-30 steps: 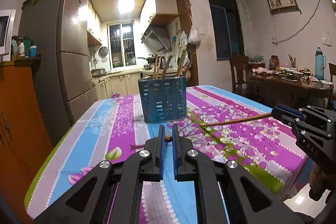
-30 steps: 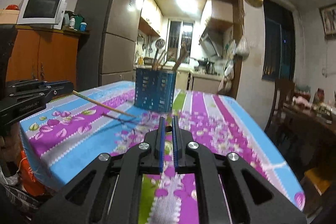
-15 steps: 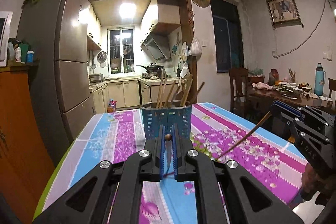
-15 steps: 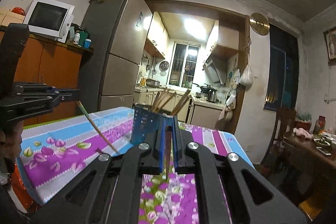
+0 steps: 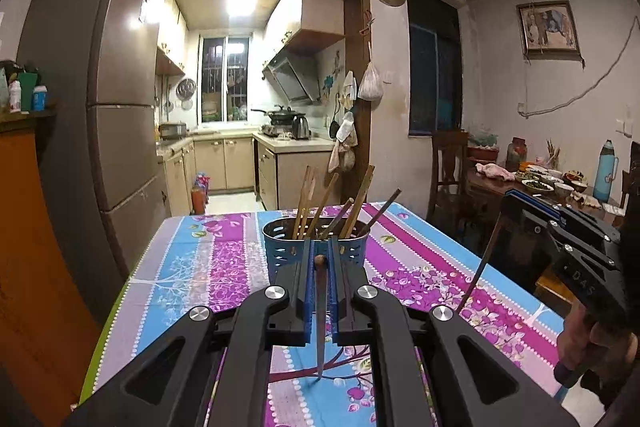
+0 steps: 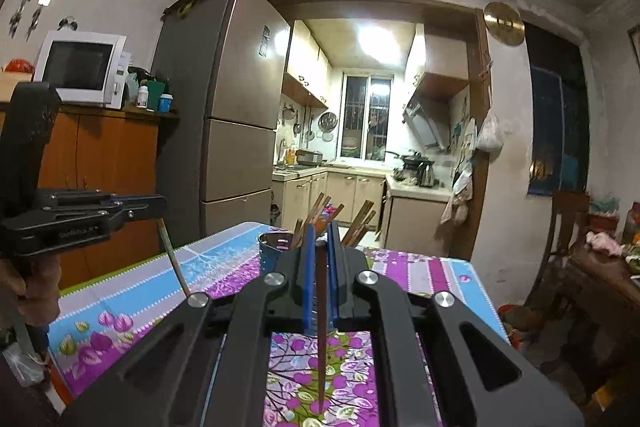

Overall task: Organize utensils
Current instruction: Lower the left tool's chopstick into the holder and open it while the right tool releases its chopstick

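A blue perforated utensil holder (image 5: 280,251) stands on the table with several wooden chopsticks (image 5: 360,201) sticking out of it; it also shows in the right wrist view (image 6: 274,253). My left gripper (image 5: 319,255) is shut on a chopstick (image 5: 320,315) that hangs point down just in front of the holder. My right gripper (image 6: 319,241) is shut on another chopstick (image 6: 321,331), also hanging point down near the holder. The right gripper appears at the right of the left wrist view (image 5: 560,239), and the left gripper at the left of the right wrist view (image 6: 84,217).
The table has a floral purple and blue cloth (image 5: 420,279). A fridge (image 5: 116,107) and an orange cabinet (image 6: 100,187) stand at the left. A dining table with dishes (image 5: 536,183) and a chair (image 5: 448,163) are at the right. The kitchen lies behind.
Both grippers have risen and tipped upward, swinging their chopsticks from nearly level to hanging point down. The holder now sits closer, right behind the fingertips, with its open top in view.
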`<state>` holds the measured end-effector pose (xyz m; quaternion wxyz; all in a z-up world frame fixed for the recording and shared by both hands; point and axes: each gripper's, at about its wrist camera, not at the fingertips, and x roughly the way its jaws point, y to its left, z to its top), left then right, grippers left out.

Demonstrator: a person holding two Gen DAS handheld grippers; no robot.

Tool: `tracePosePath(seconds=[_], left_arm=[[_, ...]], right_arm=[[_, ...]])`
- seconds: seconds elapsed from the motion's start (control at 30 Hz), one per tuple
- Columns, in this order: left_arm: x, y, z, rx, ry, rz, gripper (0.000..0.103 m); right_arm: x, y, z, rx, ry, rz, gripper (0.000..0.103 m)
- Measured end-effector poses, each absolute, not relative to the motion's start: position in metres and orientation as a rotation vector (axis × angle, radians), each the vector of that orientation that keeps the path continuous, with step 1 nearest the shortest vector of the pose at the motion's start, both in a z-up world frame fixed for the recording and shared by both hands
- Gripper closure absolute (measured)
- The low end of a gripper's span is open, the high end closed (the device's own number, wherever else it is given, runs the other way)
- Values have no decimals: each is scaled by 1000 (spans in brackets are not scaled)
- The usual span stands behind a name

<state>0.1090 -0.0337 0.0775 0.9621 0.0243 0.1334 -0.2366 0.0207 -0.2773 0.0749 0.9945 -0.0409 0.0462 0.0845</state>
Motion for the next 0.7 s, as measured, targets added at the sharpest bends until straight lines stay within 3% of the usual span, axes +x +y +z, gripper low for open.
tracePosePath(seconds=[0.43, 0.7], left_arm=[[119, -39, 114, 46, 285, -482, 95], [143, -39, 168, 18, 217, -465, 95]], right_arm=[[38, -280, 100, -44, 122, 196, 98], [53, -281, 137, -11, 80, 209, 98]])
